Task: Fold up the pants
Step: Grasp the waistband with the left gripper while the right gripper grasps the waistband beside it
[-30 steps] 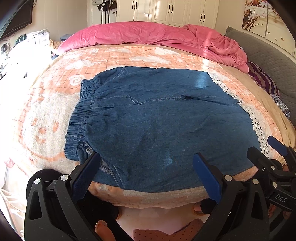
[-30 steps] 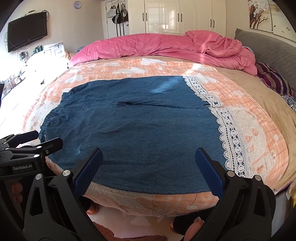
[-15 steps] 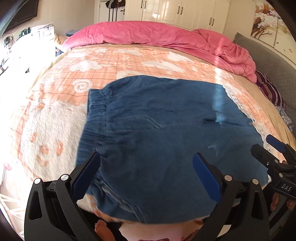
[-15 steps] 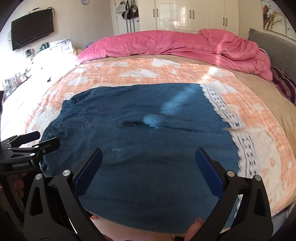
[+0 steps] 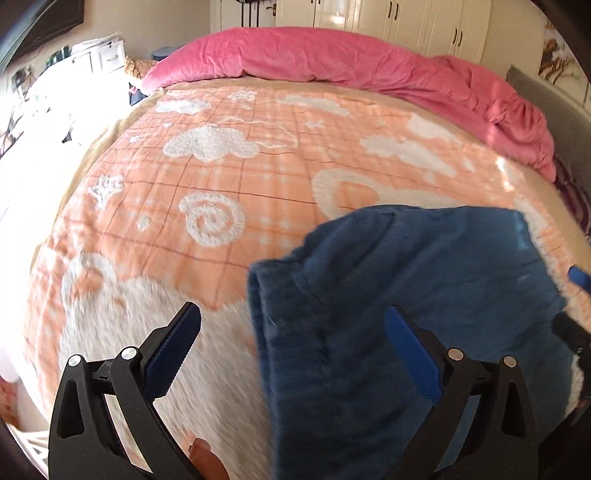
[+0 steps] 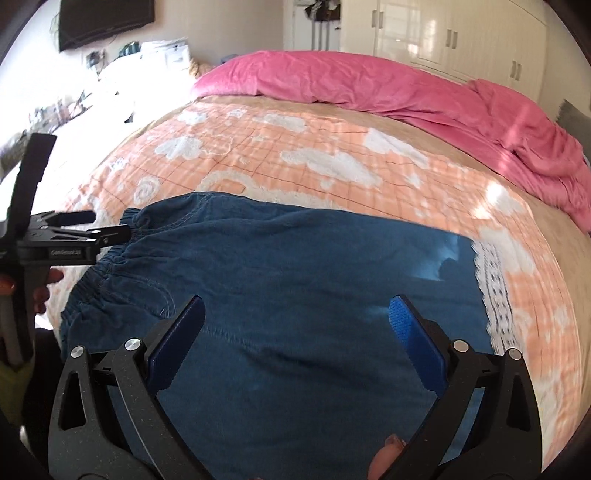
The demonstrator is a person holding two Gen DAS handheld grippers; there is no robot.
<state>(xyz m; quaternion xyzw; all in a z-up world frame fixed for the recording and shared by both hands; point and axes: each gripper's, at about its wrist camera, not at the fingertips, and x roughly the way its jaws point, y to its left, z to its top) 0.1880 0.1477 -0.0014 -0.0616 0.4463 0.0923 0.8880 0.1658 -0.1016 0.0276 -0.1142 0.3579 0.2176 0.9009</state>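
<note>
Blue denim pants (image 6: 295, 266) lie flat on the orange quilt (image 6: 295, 147), elastic waistband (image 6: 110, 266) to the left and white lace hem (image 6: 495, 288) to the right. My right gripper (image 6: 297, 343) hovers open over the middle of the pants, with nothing between its fingers. In the left wrist view my left gripper (image 5: 293, 350) is open at the waistband end of the pants (image 5: 406, 295): its left finger is over bare quilt (image 5: 221, 166), its right finger over denim. In the right wrist view the left gripper (image 6: 107, 229) reaches the waistband from the left.
A crumpled pink duvet (image 6: 369, 85) runs along the far side of the bed. White wardrobes (image 6: 443, 33) stand behind it, a wall television (image 6: 103, 18) and a cluttered white desk (image 6: 147, 51) at the left. A grey headboard (image 5: 546, 96) edges the right.
Both grippers moved forward and lower over the bed. The left one swung toward the waistband end, so the pants now sit on the right of its view. Both stay open.
</note>
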